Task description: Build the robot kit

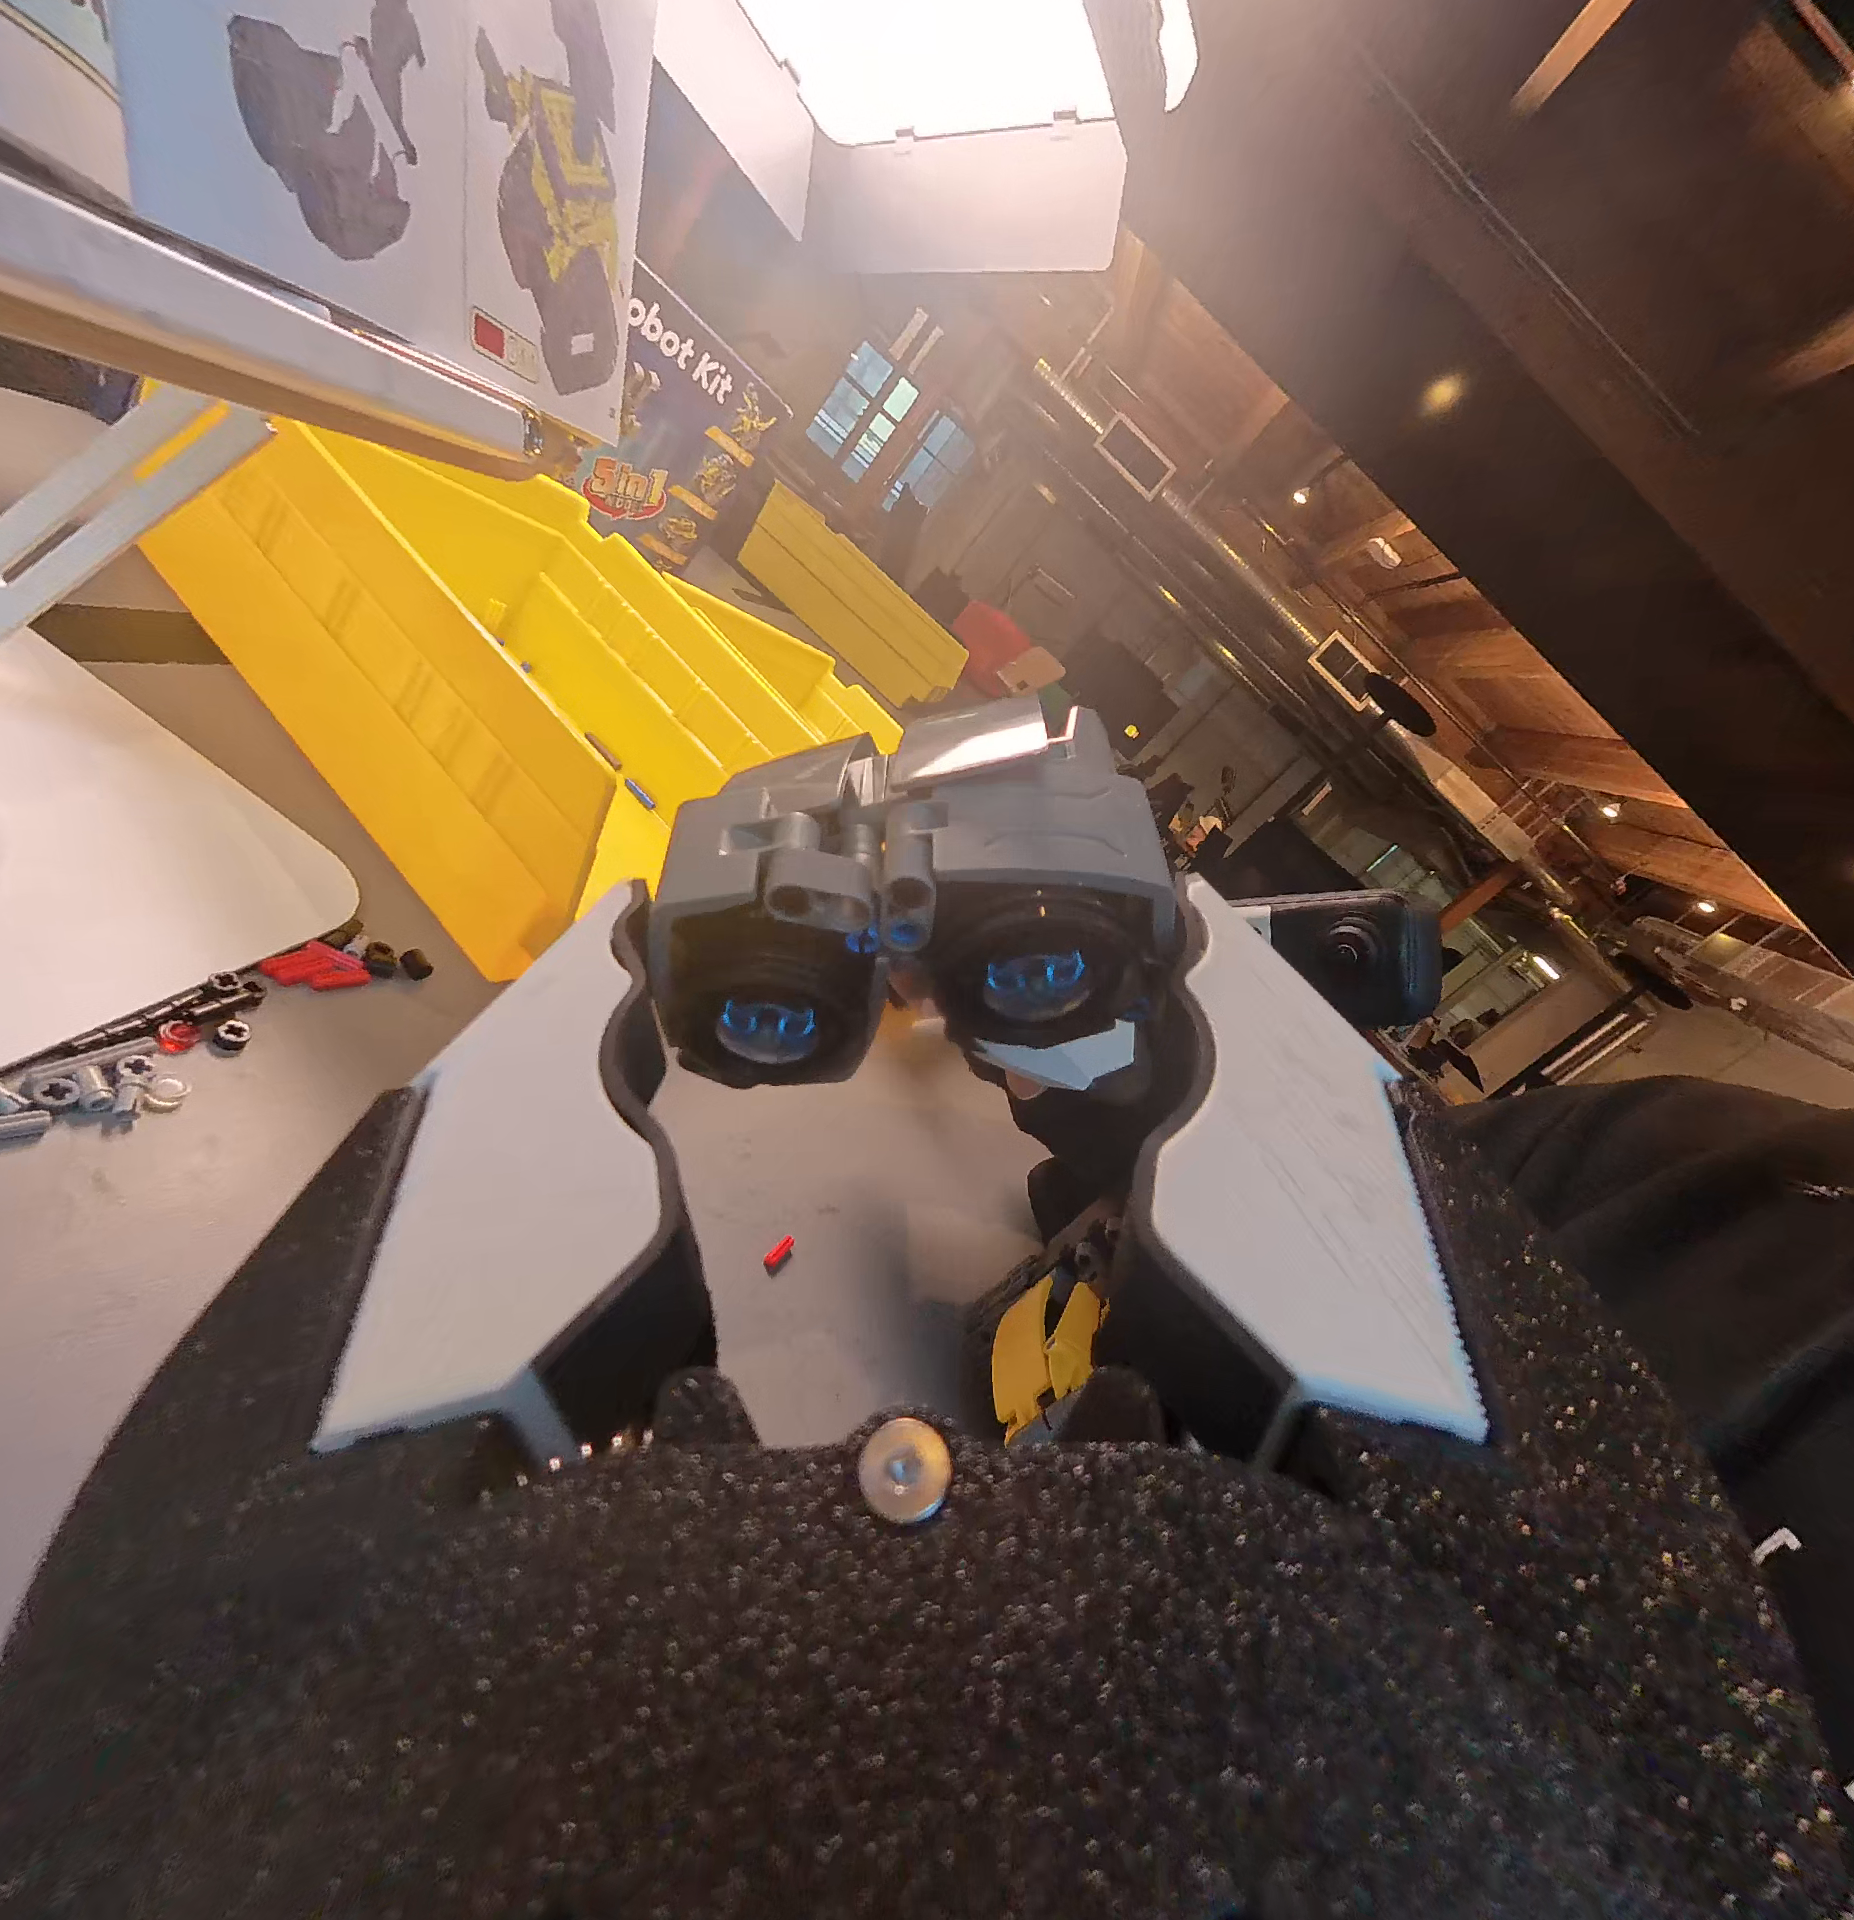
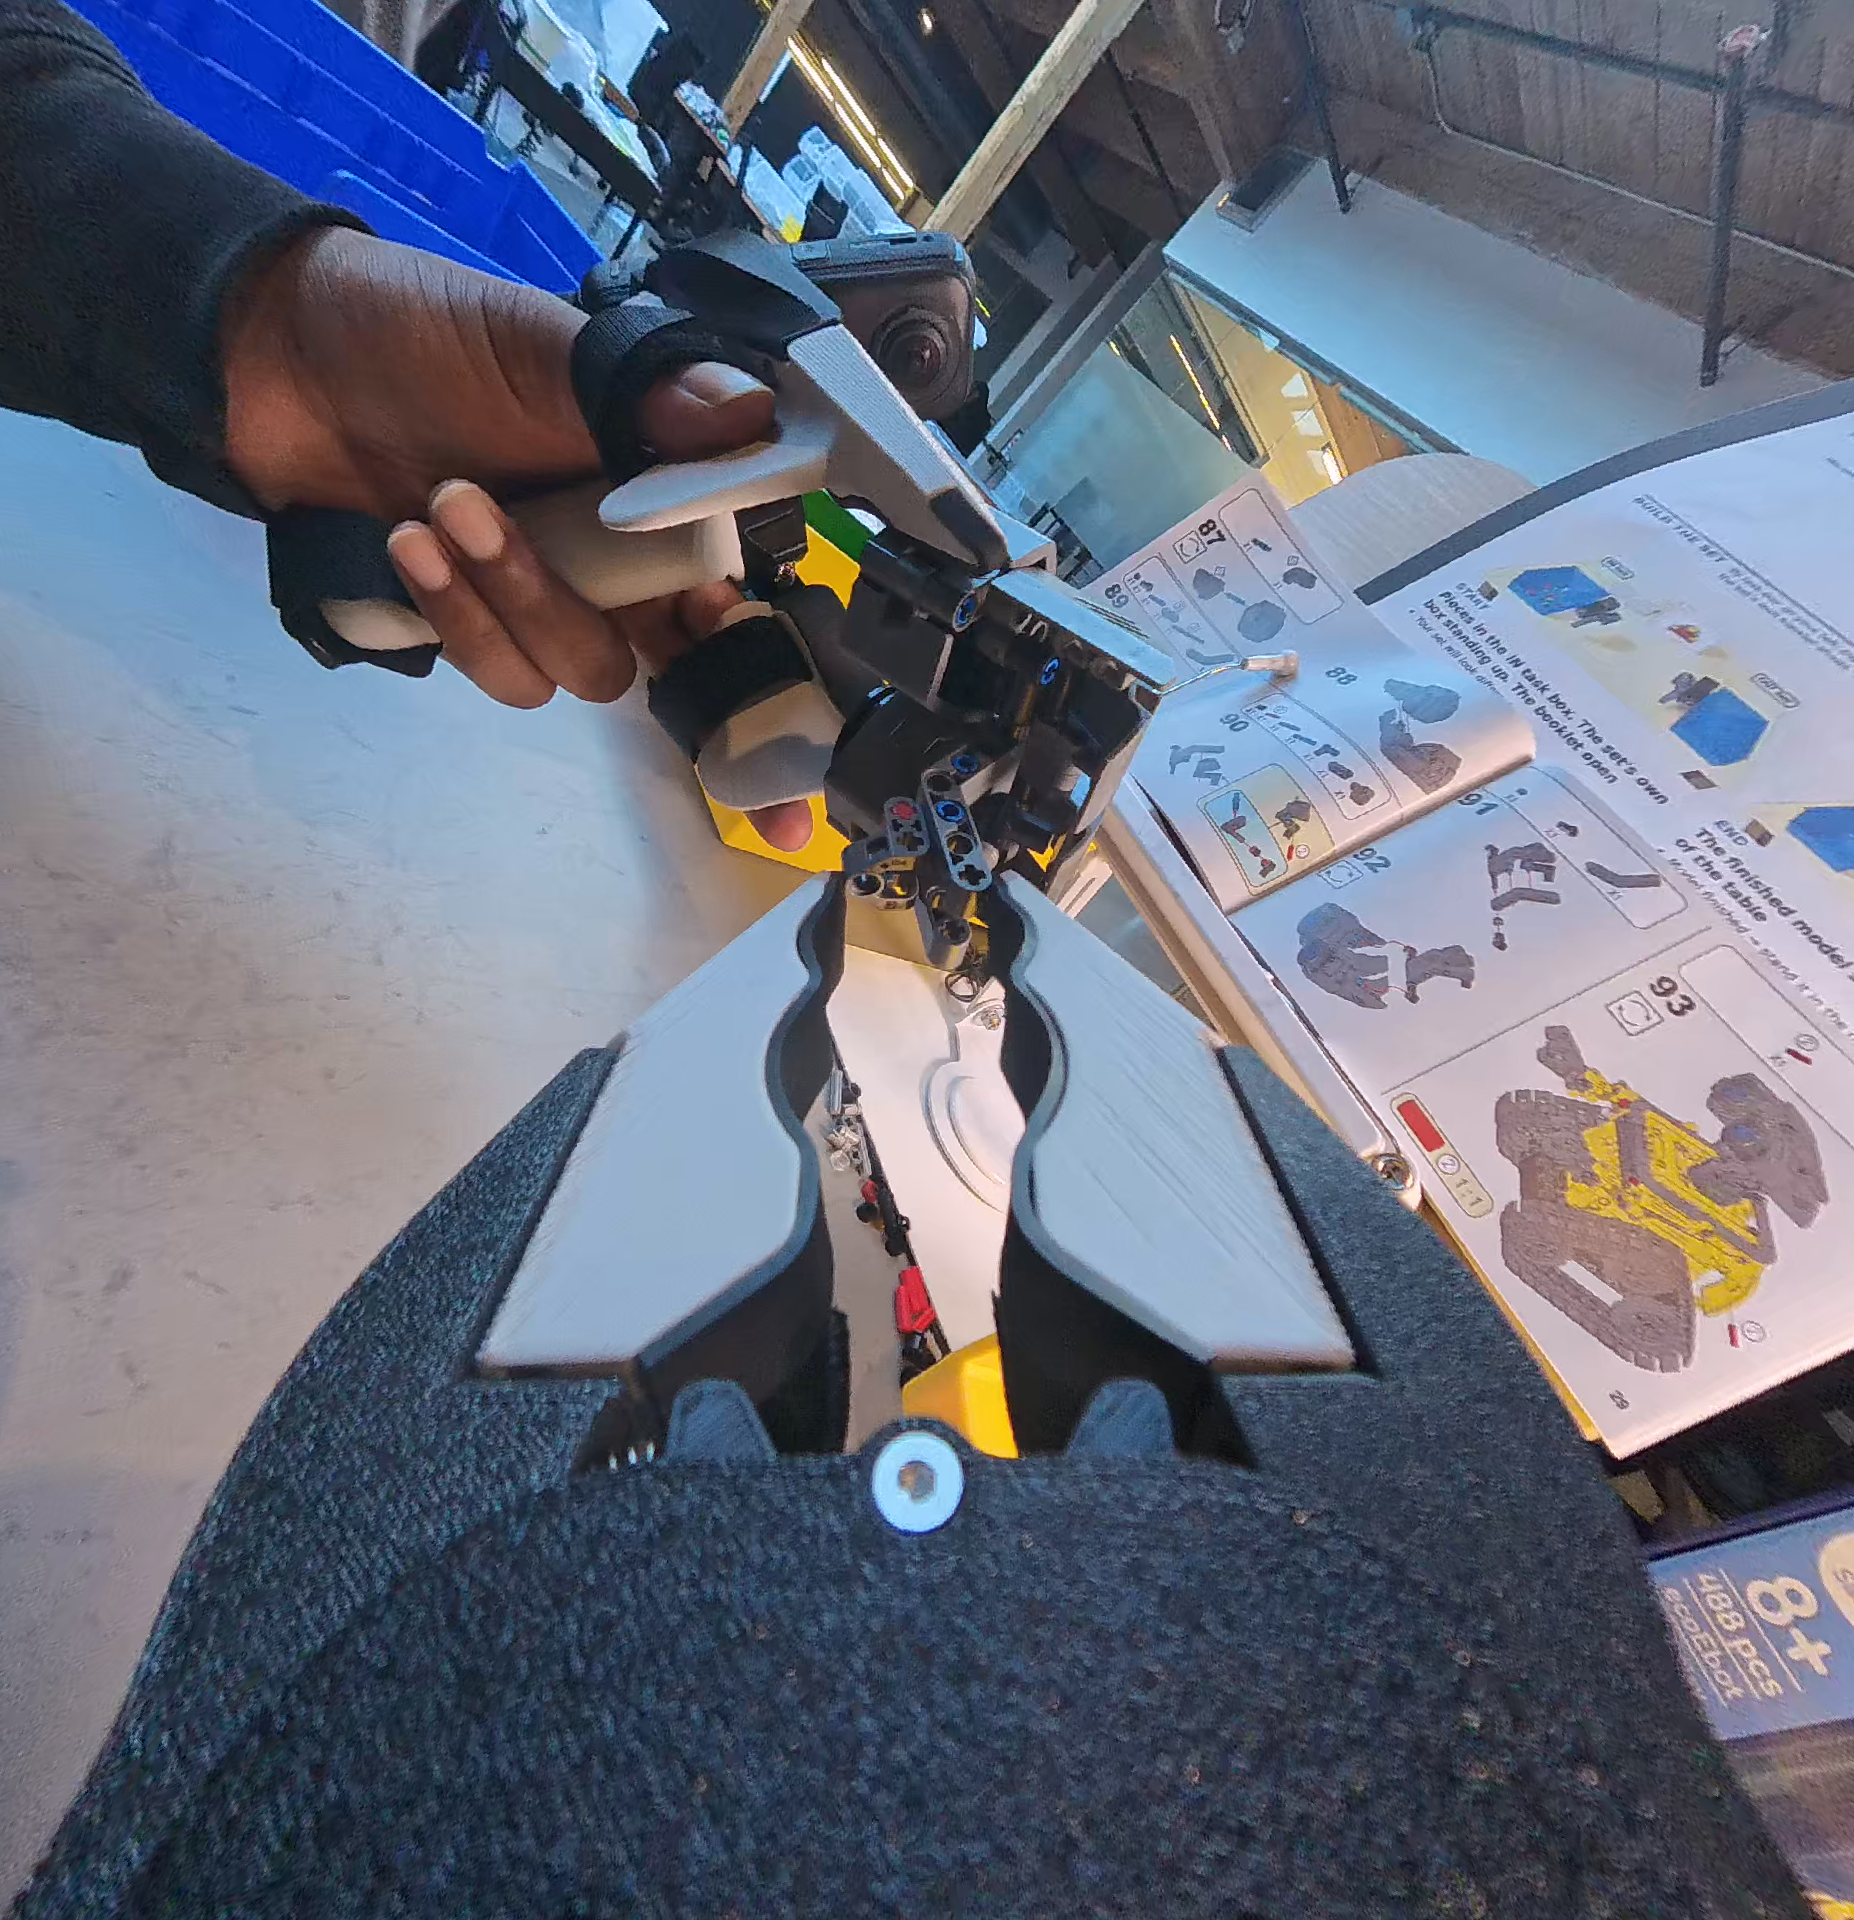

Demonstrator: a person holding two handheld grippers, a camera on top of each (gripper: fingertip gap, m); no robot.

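- Between the fingertips of the left claw [image 1: 912, 935], at twelve o'clock in its own view, sits the brick model [image 1: 1016, 831], a grey build with two blue-hubbed wheels. The jaws are clamped on its flanks and it is off the table [image 1: 175, 1351].
- From the right wrist view, the right claw [image 2: 918, 904] is pinched almost together on the dark beams [image 2: 933, 842] jutting from the model's near end, so both claws grip one build.
- We judge the main risk to be a split. If the two claws pull or twist against each other, the pinned beams could pop off or the model could break at a joint.
- The left grip lies on rounded wheel housings. We think a slight tilt could make the model roll out of the jaws and drop.
- The right claw holds only thin beam ends, so a slip there seems likely, and pressing harder might bend the linkage sideways.
- A fall would land among the loose small parts [image 1: 123, 1081] at nine o'clock in the left view, or on the red pin [image 1: 778, 1252] below the model, and could scatter them.
- The instruction booklet [image 2: 1525, 987] stands close at three o'clock in the right view. A swing that way could knock it.
- The hand [image 2: 403, 416] on the left handle crowds the model at ten o'clock, so little room is left to regrip.
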